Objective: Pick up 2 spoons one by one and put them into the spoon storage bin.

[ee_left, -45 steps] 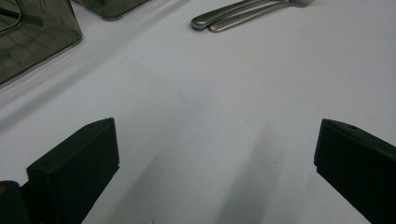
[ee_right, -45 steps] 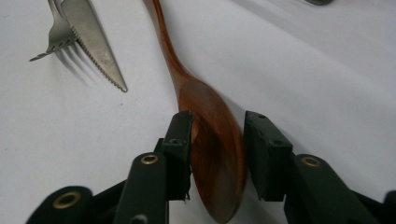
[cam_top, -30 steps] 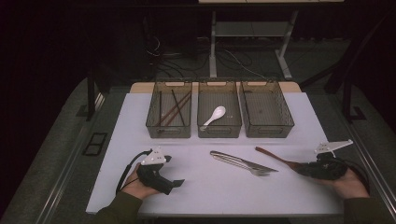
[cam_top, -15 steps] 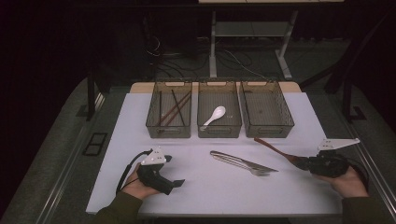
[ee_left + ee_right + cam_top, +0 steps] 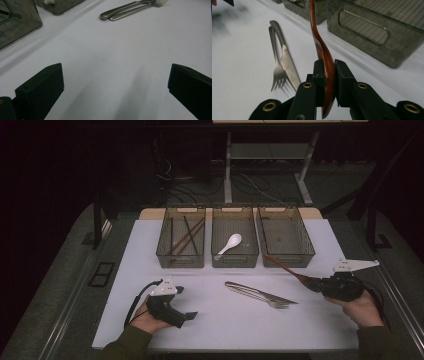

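My right gripper (image 5: 314,284) (image 5: 328,75) is shut on the bowl of a brown wooden spoon (image 5: 285,266) (image 5: 320,42). The spoon's handle slants up and away toward the right-hand bin (image 5: 305,251) (image 5: 387,37). A steel fork and knife (image 5: 260,295) (image 5: 282,62) (image 5: 130,8) lie side by side on the white table, left of that gripper. Near the front left of the table my left gripper (image 5: 190,316) (image 5: 113,92) rests open, nothing between its jaws. A white spoon (image 5: 229,244) lies in the middle bin (image 5: 234,260). Chopsticks (image 5: 184,236) lie in the left bin (image 5: 180,260).
Three clear grey bins stand in a row at the back of the white table top (image 5: 225,320). A desk frame (image 5: 265,155) and cables (image 5: 180,185) are on the dark floor beyond. A hand holds each gripper at the table's front corners.
My right gripper has lifted the wooden spoon off the table and carried it slightly back toward the right-hand bin. The left gripper has not moved.
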A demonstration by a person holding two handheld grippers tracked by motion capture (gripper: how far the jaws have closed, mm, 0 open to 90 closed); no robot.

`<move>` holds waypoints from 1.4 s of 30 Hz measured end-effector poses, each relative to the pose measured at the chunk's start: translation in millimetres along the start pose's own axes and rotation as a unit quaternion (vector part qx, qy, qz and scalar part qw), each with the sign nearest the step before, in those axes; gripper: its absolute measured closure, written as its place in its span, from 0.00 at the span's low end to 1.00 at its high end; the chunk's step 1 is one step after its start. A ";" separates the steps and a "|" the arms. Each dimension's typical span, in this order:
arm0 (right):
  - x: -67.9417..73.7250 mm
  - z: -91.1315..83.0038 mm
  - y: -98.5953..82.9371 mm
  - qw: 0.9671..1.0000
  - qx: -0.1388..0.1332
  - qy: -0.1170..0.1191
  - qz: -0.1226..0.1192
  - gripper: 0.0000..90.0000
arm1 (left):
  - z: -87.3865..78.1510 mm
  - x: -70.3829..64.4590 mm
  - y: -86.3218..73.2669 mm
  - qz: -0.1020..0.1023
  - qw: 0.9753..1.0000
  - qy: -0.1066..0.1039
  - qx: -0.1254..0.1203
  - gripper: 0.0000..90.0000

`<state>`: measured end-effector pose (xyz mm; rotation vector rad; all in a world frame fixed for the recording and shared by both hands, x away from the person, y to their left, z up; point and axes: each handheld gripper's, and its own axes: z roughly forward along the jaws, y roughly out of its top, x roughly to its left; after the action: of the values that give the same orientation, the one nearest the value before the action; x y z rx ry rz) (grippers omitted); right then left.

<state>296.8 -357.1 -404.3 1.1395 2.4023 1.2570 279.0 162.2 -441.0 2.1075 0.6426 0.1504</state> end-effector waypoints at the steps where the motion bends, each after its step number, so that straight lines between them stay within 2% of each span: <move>1: -0.1 1.8 2.1 1.000 -0.003 0.001 0.001 0.89 | 0.0 -0.2 0.1 0.001 1.000 0.000 0.000 0.00; 8: 2.3 11.8 17.8 1.000 -0.013 0.000 -0.006 0.89 | 0.0 -0.8 -0.1 0.001 1.000 -0.003 -0.005 0.00; 16: 9.4 27.3 45.2 1.000 -0.028 0.001 -0.011 0.89 | 0.1 -0.3 0.3 0.001 1.000 -0.006 -0.006 0.00; 25: 18.5 52.5 73.0 1.000 -0.018 -0.013 -0.015 0.89 | -0.8 -0.6 -0.2 0.000 1.000 -0.005 -0.008 0.00; 29: 20.4 66.1 84.3 1.000 -0.016 -0.019 -0.005 0.89 | -0.9 -0.7 0.1 -0.001 1.000 -0.006 -0.012 0.00; 31: 20.6 74.0 90.2 0.999 -0.012 -0.031 0.000 0.89 | -0.8 -0.7 0.0 0.001 1.000 -0.006 -0.009 0.00; 39: 20.0 103.7 113.0 0.998 -0.025 -0.048 0.023 0.89 | -0.9 -1.5 0.2 0.001 1.000 -0.008 -0.010 0.00; 42: 23.0 115.0 121.3 0.998 -0.030 -0.042 0.026 0.89 | -1.0 -1.7 0.4 0.003 1.000 -0.009 -0.009 0.00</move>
<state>403.2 -228.7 -378.4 1.2203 2.2721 1.2627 277.3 161.9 -439.9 2.0906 0.6219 0.1409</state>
